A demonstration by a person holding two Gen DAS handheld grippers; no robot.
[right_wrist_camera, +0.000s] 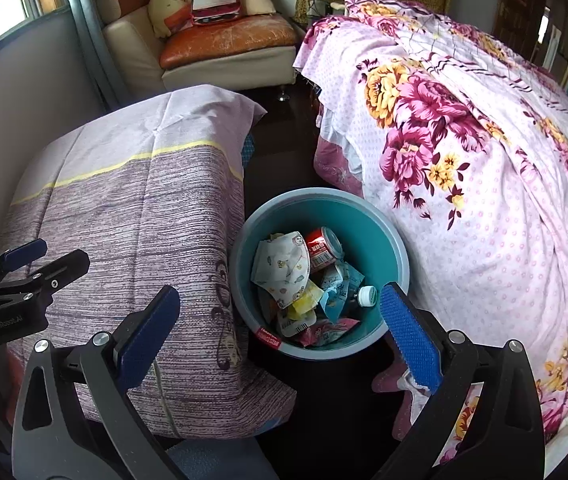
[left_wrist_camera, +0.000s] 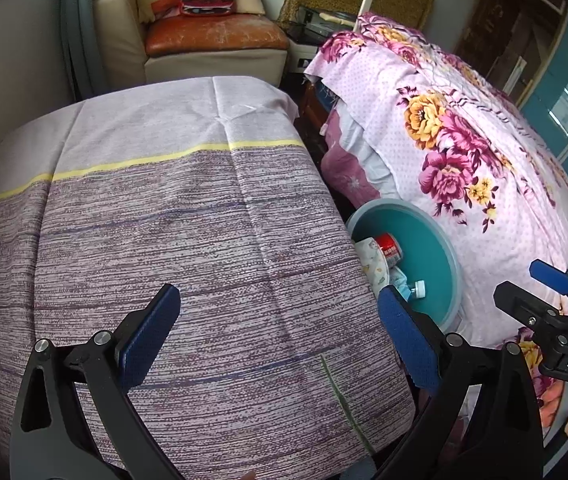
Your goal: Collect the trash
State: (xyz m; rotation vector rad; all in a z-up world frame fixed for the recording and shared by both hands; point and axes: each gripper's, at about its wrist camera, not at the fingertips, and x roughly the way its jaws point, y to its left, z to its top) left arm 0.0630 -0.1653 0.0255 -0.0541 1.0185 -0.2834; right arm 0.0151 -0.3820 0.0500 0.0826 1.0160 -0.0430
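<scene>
**A:** In the left wrist view, your left tongs [left_wrist_camera: 280,340] are standing wide with nothing between the pads, hanging over the striped purple cloth on the surface [left_wrist_camera: 156,216], which fills the left and centre of the frame. That cloth is showing no litter at all. The bin [left_wrist_camera: 444,264] is peeking out at centre right, wedged between the surface and the floral bed [left_wrist_camera: 484,152].

**B:** And the other tongs?

**A:** Your right tongs [left_wrist_camera: 540,284] are showing at the right edge there, too clipped to judge. In the right wrist view, though, they [right_wrist_camera: 280,320] are spreading wide and empty, framing the bin [right_wrist_camera: 400,248] in the lower centre.

**B:** So which step am I on?

**A:** I'm judging you are just past a drop. The trash is sitting inside the bin: a crumpled white printed wrapper [right_wrist_camera: 282,266], a red can [right_wrist_camera: 322,248] lying on its side, a white bottle cap [right_wrist_camera: 367,295], and blue, yellow and pink packets heaped loosely together.

**B:** Next?

**A:** I'm seeing no loose piece outside the bin, so you are probably looking at sweeping both cameras around for leftovers, or finishing.
</scene>
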